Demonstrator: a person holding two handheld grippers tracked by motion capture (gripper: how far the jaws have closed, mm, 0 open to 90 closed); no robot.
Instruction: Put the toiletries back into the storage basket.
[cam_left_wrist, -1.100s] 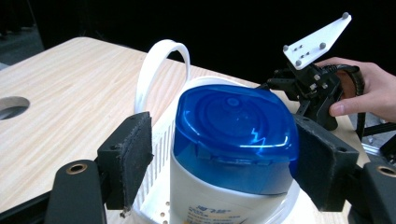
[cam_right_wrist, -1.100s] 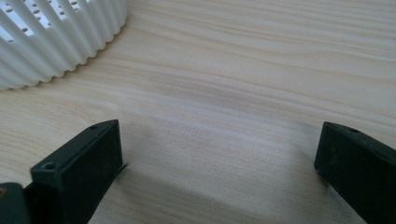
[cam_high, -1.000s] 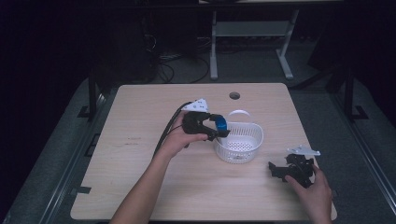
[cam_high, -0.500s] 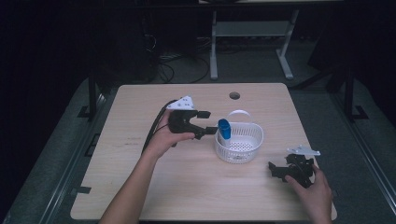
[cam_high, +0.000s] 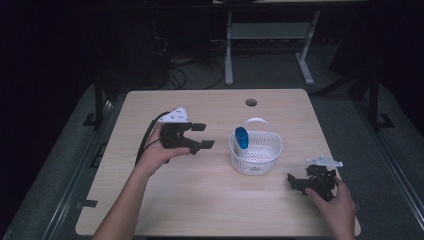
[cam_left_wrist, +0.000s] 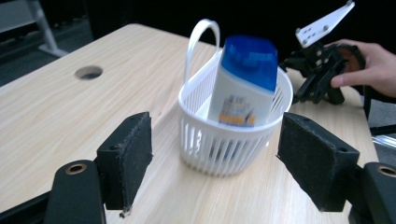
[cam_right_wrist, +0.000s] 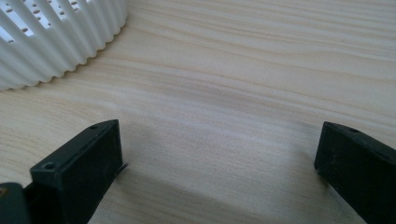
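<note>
A person is sitting at a light wooden table (cam_high: 150, 200), holding a black two-jaw gripper in each hand. A second ago the left gripper (cam_high: 202, 136) was over the rim of a white slotted plastic basket (cam_high: 256, 162), carrying a white bottle with a blue cap (cam_high: 241, 137). Now the left gripper is pulling back to the left, well clear of the basket, with its jaws spread wide and nothing between them. That suggests the bottle has just been let go, so the placing step looks finished and this gripper is free for whatever comes next.

The basket is standing near the middle of the table, its thin white loop handle raised at the far side. The bottle is inside it, leaning against the left wall, its cap poking above the rim. In the left gripper view the bottle (cam_left_wrist: 243, 84) is tilting with an orange and dark label facing the camera, and the basket (cam_left_wrist: 219, 144) is sitting between the two padded jaws but farther off, untouched. Nothing else is visible in the basket.

The right gripper (cam_high: 306, 182) is resting low at the table's near right corner, its jaws wide apart and holding nothing. In the right gripper view the basket's ribbed wall (cam_right_wrist: 60, 42) is just beside it, at upper left.
</note>
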